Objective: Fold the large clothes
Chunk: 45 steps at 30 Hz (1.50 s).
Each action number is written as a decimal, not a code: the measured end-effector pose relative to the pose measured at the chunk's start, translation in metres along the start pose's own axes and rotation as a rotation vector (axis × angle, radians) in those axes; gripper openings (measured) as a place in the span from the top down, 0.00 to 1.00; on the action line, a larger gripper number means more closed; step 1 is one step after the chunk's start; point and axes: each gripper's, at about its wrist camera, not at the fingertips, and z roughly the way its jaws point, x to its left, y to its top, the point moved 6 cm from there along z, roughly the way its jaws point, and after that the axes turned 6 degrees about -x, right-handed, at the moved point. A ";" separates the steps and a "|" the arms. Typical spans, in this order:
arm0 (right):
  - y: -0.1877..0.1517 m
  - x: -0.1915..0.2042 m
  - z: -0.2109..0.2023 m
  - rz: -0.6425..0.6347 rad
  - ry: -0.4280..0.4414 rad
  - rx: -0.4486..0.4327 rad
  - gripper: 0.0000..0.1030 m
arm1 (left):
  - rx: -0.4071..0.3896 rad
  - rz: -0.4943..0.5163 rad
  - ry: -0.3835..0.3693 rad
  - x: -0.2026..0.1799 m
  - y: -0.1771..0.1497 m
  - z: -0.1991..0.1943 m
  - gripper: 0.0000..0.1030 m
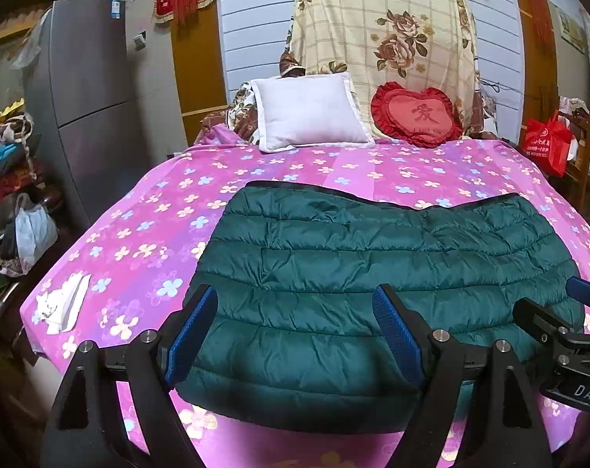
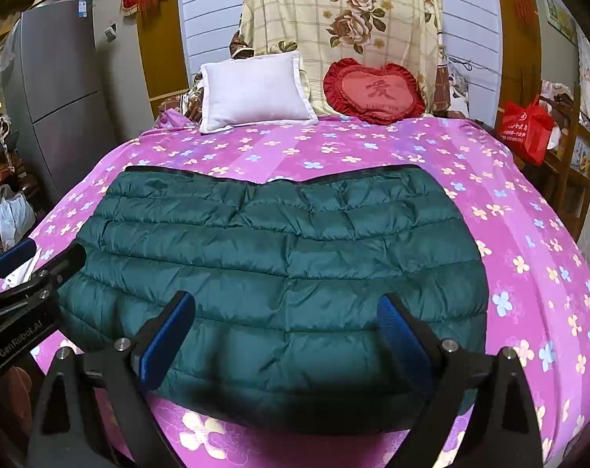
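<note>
- My left gripper (image 1: pixel 295 335) and right gripper (image 2: pixel 287 339) both stand spread wide, holding nothing.
- The jacket (image 2: pixel 279 257) lies flat between and beyond each pair of fingers (quilted, teal, puffy).
- Beneath it, a pink flowered bedsheet (image 2: pixel 529 234).

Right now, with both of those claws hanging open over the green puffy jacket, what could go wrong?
The quilted green jacket looks slippery and puffy, so the left gripper or right gripper might pinch only the top layer and undo the fold. Its near edge lies close to the bed's edge; a tug could slide it off. The two grippers hover close together and might bump.
</note>
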 end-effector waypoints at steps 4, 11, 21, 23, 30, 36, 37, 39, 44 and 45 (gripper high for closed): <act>0.000 -0.001 0.001 0.013 0.004 -0.004 0.06 | 0.000 0.003 -0.002 0.000 -0.001 0.001 0.39; 0.001 -0.002 0.000 0.013 -0.003 -0.017 0.06 | 0.000 -0.004 -0.007 -0.001 -0.003 0.002 0.39; -0.001 -0.004 0.006 0.006 -0.005 0.000 0.06 | 0.010 -0.013 -0.014 -0.001 -0.006 0.007 0.39; -0.002 -0.003 0.007 0.002 -0.005 0.003 0.06 | 0.011 -0.014 -0.016 -0.001 -0.006 0.007 0.39; -0.002 -0.003 0.010 0.004 0.000 0.011 0.06 | 0.010 -0.010 -0.013 -0.001 -0.007 0.007 0.39; -0.001 -0.005 0.012 0.005 0.004 0.014 0.06 | 0.017 -0.018 -0.017 -0.002 -0.010 0.010 0.39; -0.001 -0.005 0.012 0.004 0.003 0.013 0.06 | 0.019 -0.020 -0.017 -0.002 -0.011 0.010 0.39; 0.000 -0.004 0.013 0.000 0.002 0.015 0.06 | 0.023 -0.022 -0.018 -0.001 -0.011 0.012 0.39; 0.001 -0.002 0.016 -0.007 0.000 0.021 0.06 | 0.027 -0.023 -0.017 0.000 -0.012 0.014 0.39; 0.001 -0.002 0.016 -0.007 -0.001 0.021 0.06 | 0.027 -0.023 -0.018 -0.001 -0.012 0.014 0.39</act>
